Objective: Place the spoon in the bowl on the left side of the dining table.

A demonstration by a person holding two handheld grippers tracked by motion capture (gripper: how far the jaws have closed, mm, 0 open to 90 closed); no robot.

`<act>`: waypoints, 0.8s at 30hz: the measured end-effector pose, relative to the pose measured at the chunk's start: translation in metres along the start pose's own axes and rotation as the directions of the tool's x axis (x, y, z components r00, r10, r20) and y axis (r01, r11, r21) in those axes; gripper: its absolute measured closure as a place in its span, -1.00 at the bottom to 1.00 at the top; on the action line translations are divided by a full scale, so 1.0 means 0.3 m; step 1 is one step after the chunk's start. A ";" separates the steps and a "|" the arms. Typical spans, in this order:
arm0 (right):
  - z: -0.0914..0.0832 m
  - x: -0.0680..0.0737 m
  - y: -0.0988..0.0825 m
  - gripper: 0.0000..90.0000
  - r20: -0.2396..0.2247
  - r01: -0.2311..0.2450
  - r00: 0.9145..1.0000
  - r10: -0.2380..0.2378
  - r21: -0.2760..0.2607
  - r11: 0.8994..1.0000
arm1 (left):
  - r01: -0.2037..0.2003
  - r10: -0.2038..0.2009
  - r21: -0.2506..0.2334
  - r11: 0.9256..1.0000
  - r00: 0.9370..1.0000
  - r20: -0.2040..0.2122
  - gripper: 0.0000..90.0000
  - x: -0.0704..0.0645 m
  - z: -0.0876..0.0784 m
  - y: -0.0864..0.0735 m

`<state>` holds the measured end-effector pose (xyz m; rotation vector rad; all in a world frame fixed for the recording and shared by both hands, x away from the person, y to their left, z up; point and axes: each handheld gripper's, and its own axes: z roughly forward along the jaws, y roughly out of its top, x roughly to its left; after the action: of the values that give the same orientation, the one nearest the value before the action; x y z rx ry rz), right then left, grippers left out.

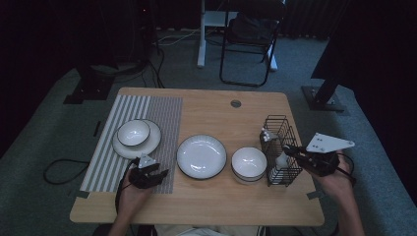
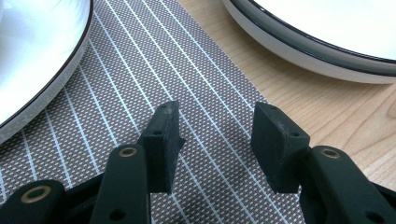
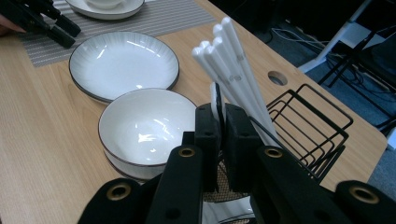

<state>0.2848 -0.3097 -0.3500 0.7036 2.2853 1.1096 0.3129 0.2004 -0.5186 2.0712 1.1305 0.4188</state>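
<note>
Room: dark, grey carpeted floor [image 1: 44, 142]; black folding chair [image 1: 248, 44] and white desk leg [image 1: 201, 39] behind; cables trail on the carpet. Far corners too dim to make out.

Bench [image 1: 206, 201]: light wood, cable hole at its far edge.

Striped placemat [image 1: 113, 157]: on the bench's left part, one half pale, one half grey.

Plate [image 1: 201, 156]: white, dark-rimmed, bench centre; cut off at the top of the left gripper view.

Small plate with bowl [image 1: 134, 132]: on the placemat's far half.

Bowl [image 1: 249, 163]: white, between the plate and the rack.

Wire rack [image 1: 281, 147]: black, bench right; its base hidden behind the right gripper's fingers in the right gripper view.

White utensils [image 3: 233, 60]: handles stand slanted in the rack; lower ends hidden.

Right gripper [image 1: 293, 150]: at the rack, fingers clenched on a thin white spoon handle [image 3: 215, 100]; its bowl end cannot be seen.

Left gripper [image 1: 156, 176]: low over the placemat's near right edge, fingers released, nothing between them.
</note>
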 end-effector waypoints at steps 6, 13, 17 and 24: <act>-0.017 -0.003 0.016 0.89 0.004 0.004 1.000 -0.004 -0.009 1.000 | 0.002 -0.002 -0.002 1.000 1.000 0.000 0.18 -0.001 0.000 -0.001; -0.034 -0.007 0.036 0.89 0.003 0.013 1.000 -0.013 -0.024 1.000 | 0.004 -0.004 -0.005 1.000 1.000 0.005 0.17 0.002 0.000 -0.003; -0.039 -0.004 0.053 0.89 -0.006 0.022 1.000 -0.022 -0.032 0.999 | 0.004 -0.004 -0.006 1.000 1.000 0.006 0.17 0.002 0.000 -0.003; -0.047 -0.001 0.077 0.89 -0.009 0.037 0.999 -0.037 -0.040 0.999 | 0.003 -0.003 -0.009 1.000 1.000 0.006 0.17 0.002 0.000 -0.004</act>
<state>0.2814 -0.3054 -0.3236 0.6396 2.2685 1.1402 0.3124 0.2014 -0.5196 2.0612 1.1258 0.4152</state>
